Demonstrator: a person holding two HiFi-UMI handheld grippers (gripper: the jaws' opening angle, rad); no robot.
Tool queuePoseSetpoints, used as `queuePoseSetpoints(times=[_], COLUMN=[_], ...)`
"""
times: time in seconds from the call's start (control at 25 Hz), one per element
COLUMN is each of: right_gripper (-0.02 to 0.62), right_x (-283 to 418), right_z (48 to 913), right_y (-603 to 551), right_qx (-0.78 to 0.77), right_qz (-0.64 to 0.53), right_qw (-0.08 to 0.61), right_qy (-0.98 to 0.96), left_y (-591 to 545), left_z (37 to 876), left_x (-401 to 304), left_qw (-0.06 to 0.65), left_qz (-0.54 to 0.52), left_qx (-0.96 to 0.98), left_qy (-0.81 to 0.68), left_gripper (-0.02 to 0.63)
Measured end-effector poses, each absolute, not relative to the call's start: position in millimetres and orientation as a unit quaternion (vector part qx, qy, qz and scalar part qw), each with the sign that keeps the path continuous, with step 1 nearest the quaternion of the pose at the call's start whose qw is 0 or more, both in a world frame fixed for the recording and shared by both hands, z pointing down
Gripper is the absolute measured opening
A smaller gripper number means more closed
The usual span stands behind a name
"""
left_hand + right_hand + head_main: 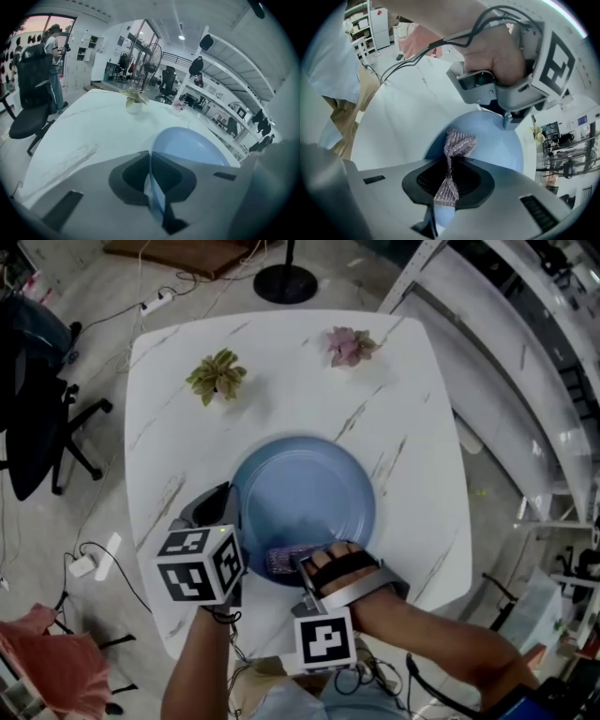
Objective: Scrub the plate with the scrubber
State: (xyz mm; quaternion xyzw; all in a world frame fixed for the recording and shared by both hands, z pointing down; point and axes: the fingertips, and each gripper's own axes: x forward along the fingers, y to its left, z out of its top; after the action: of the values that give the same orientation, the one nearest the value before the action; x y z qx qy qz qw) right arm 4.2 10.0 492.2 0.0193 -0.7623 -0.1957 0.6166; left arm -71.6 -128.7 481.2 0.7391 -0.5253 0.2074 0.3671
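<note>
A round blue plate (305, 498) lies on the white marble table (187, 427), near its front edge. My left gripper (230, 545) is shut on the plate's left rim; in the left gripper view the plate (187, 145) has its edge pinched between the jaws of the left gripper (151, 180). My right gripper (295, 563) is shut on a purple-grey scrubber (281, 562) that rests on the plate's near part. In the right gripper view the scrubber (452, 161) is squeezed in the middle by the right gripper (449, 176), its free end on the plate (497, 145).
Two small potted plants stand at the table's far side, a green one (217, 376) and a pink one (350, 346). A black office chair (37, 418) is on the left, a lamp base (285, 283) beyond the table, and metal shelving (525, 352) to the right.
</note>
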Motion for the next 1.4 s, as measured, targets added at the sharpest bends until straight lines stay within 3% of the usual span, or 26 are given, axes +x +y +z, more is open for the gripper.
queuePoseSetpoints(times=[0.48, 1.04, 1.4], right_gripper=[0.063, 0.066, 0.069], right_x=[84.5, 112.7, 76.8], right_z=[493.9, 490.4, 490.4], right_y=[-9.9, -99.2, -157.9], right_qx=[0.071, 0.202, 0.22], right_qz=[-0.07, -0.003, -0.047], right_qw=[0.706, 0.693, 0.664], right_qy=[-0.701, -0.692, -0.713], left_y=[-124.6, -118.8, -118.7], left_z=[480.9, 477.7, 477.2], left_x=[-71.2, -62.0, -59.7], left_qw=[0.369, 0.374, 0.372], left_qz=[0.216, 0.21, 0.21], left_qx=[0.738, 0.742, 0.745], left_qy=[-0.522, -0.515, -0.512], left_gripper=[0.015, 0.014, 0.015])
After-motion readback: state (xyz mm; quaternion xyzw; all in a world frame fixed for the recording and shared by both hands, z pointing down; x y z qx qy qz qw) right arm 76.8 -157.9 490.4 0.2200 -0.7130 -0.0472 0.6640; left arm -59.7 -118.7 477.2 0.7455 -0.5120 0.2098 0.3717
